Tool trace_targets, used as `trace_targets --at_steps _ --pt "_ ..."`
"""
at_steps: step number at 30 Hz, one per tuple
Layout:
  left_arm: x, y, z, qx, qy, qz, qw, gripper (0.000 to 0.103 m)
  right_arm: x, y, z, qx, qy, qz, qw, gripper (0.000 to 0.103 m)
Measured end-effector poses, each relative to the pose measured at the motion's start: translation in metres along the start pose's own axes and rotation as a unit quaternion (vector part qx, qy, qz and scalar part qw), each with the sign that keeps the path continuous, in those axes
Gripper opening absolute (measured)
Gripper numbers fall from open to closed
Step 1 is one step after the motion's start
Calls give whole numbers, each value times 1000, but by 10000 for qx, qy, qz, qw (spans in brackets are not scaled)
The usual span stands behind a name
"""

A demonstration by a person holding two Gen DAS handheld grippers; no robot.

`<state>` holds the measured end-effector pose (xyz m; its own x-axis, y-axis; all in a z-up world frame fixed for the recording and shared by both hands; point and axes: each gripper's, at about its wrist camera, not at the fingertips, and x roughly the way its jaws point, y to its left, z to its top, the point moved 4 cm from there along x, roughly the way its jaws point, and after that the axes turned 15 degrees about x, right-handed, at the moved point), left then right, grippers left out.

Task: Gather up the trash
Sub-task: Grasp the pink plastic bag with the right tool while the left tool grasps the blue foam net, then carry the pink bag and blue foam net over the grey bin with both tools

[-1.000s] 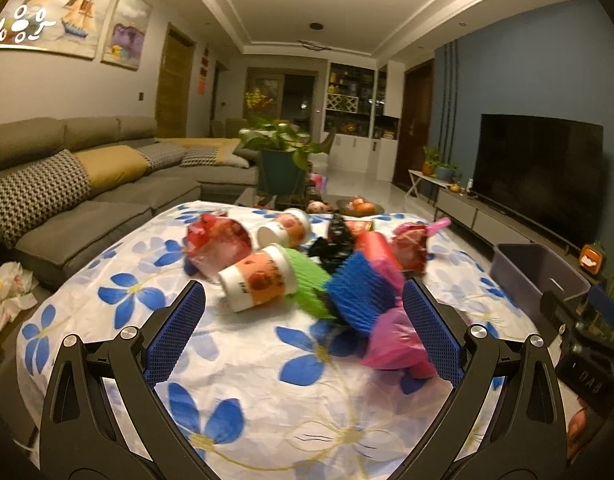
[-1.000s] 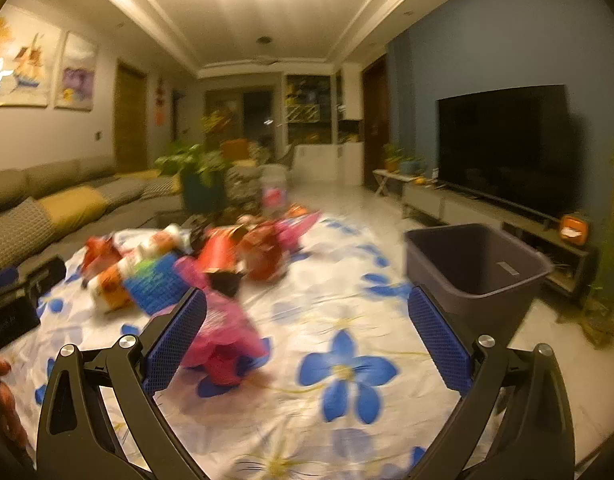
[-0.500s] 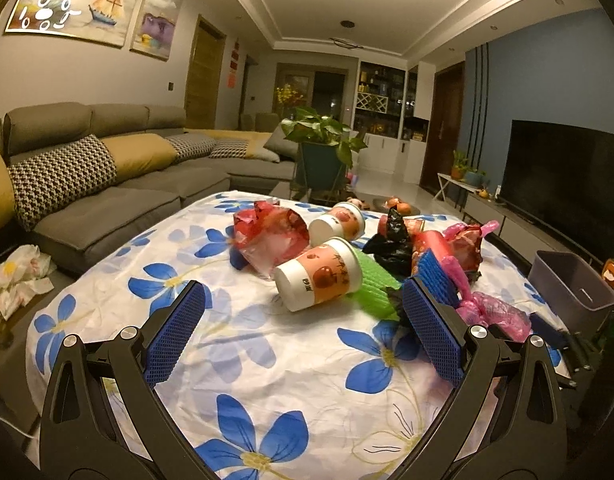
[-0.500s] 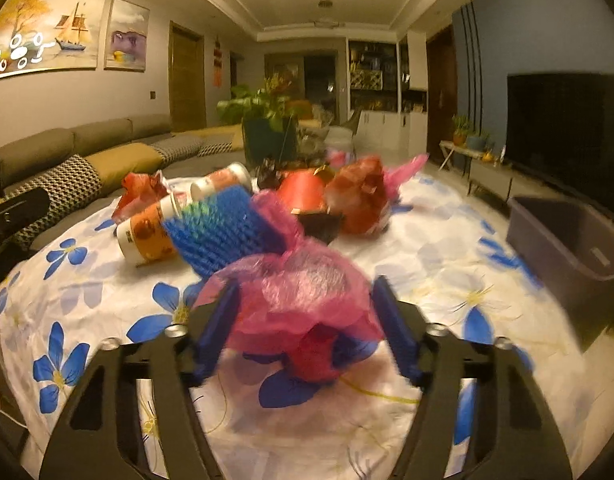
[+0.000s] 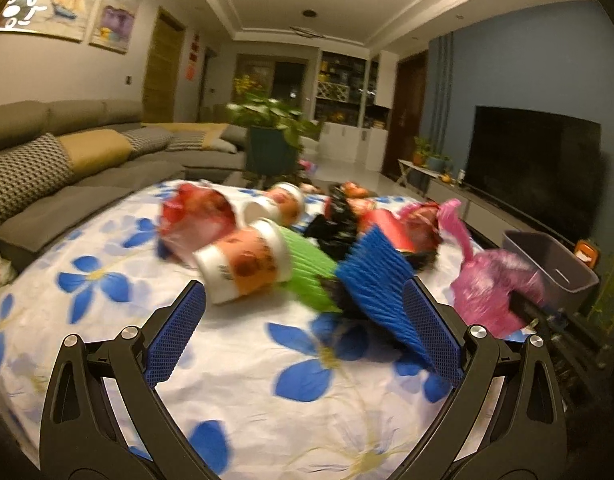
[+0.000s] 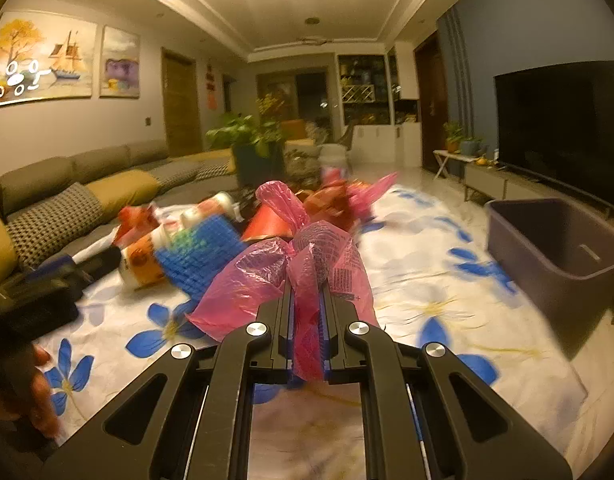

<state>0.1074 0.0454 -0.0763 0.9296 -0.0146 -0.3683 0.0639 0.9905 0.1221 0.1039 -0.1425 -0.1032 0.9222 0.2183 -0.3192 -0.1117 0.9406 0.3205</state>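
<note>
Fingers of the right gripper (image 6: 307,320) are pinched on the pink bag (image 6: 291,264); left gripper (image 5: 303,340) is spread, empty. Thin film may slip before the bin (image 6: 555,248) at the table's right edge.

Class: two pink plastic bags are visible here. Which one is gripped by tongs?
The nearer pink bag, pinched between the shut right tongs. The other pink bag lies untouched in the pile.

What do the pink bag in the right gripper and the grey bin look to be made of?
Pink bag: thin translucent plastic film, crinkled and glossy, bunched between the shut right gripper. Grey bin: likely rigid moulded plastic, matte, with smooth straight walls.
</note>
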Motion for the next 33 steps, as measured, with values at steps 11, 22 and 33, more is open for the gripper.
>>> trace_targets --at_steps 11,22,33 --pt "73 -56 -14 109 704 -718 9949 60 -19 -35 16 102 -322 -298 9990 11" --pt "61 -71 -10 -42 577 -1365 9889 5 -27 -52 24 243 -420 -356 9982 11" --pt "-3 -69 58 334 -588 -1194 9905 5 -38 -70 40 287 -718 -472 9959 11"
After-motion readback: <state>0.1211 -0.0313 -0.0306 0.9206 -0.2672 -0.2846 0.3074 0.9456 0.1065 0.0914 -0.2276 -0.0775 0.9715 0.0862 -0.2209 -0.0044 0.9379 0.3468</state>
